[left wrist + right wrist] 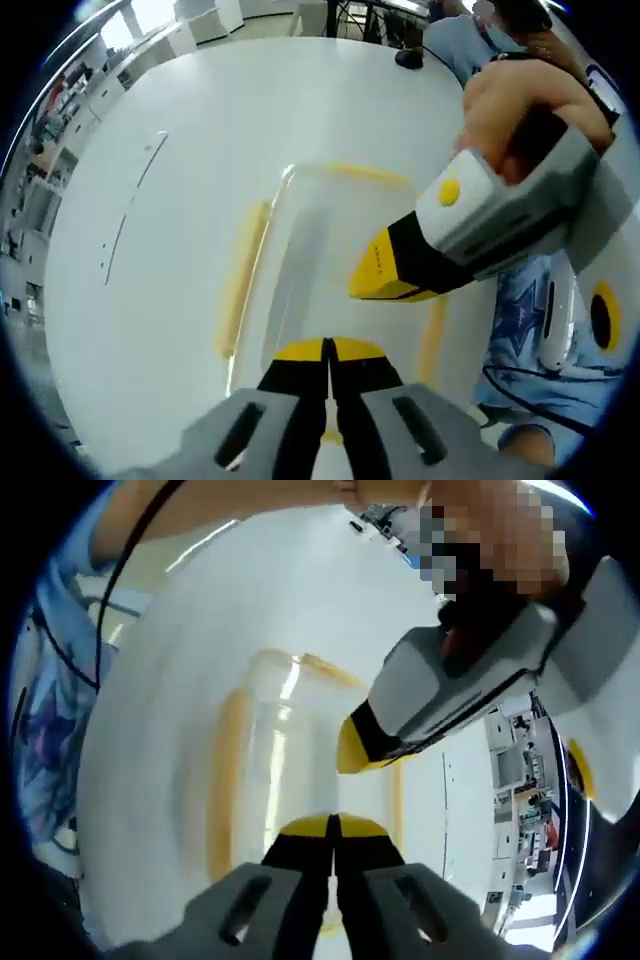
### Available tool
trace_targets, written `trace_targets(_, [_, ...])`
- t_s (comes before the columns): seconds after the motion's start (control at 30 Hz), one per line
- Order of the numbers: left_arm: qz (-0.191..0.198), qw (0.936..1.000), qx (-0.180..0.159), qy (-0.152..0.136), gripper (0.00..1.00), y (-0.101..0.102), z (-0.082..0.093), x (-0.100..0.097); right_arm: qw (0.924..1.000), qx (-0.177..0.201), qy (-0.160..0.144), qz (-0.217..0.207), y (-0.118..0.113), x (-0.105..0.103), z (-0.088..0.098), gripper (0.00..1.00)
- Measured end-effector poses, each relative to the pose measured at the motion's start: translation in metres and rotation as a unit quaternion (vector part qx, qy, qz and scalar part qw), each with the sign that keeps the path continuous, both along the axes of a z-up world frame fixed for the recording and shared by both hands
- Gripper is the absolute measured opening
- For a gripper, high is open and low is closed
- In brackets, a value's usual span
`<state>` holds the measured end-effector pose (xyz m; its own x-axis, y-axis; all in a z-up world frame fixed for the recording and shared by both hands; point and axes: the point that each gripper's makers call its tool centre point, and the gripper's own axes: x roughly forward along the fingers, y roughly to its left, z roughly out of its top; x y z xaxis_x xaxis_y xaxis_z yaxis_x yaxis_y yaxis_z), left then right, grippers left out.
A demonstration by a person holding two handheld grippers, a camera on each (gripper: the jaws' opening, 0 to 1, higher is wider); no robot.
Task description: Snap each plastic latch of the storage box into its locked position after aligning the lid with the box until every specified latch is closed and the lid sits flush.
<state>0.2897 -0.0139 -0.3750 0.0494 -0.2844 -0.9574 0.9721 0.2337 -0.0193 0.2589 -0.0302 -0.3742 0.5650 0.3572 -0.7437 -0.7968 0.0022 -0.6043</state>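
On the white surface [180,200] lies the clear storage box [330,260], its lid rimmed by yellow latches. At the left of the left gripper view, one long latch [243,275] runs along the box's side; its lower end is cut off behind the left claw [327,352], jaws pressed together on nothing. From the right comes the right claw [375,280] — tip over the lid, contact hard to judge. In the right gripper view, the box [290,750] is blurred; the right claw [332,832] is clenched — the left claw [350,752] hovers beyond.
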Motion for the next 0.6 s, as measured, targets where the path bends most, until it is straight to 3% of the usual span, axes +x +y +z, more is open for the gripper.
trace_targets(0.2, [0.003,0.9999,0.012,0.005,0.01,0.003,0.001,0.003,0.9989,0.021,-0.040,-0.014,-0.001,-0.006,0.001,0.00])
trace_targets(0.3, [0.013,0.9997,0.017,0.014,0.01,0.005,0.001,0.004,0.9975,0.048,-0.049,-0.013,0.002,-0.016,0.002,0.00])
trace_targets(0.47, [0.021,0.9990,0.029,0.025,0.01,0.008,0.002,0.005,0.9952,0.061,-0.075,-0.014,0.003,-0.029,0.002,0.00])
trace_targets(0.6, [0.022,0.9985,0.040,0.029,0.01,0.011,0.002,0.005,0.9918,0.070,-0.105,-0.020,0.003,-0.028,0.003,0.00])
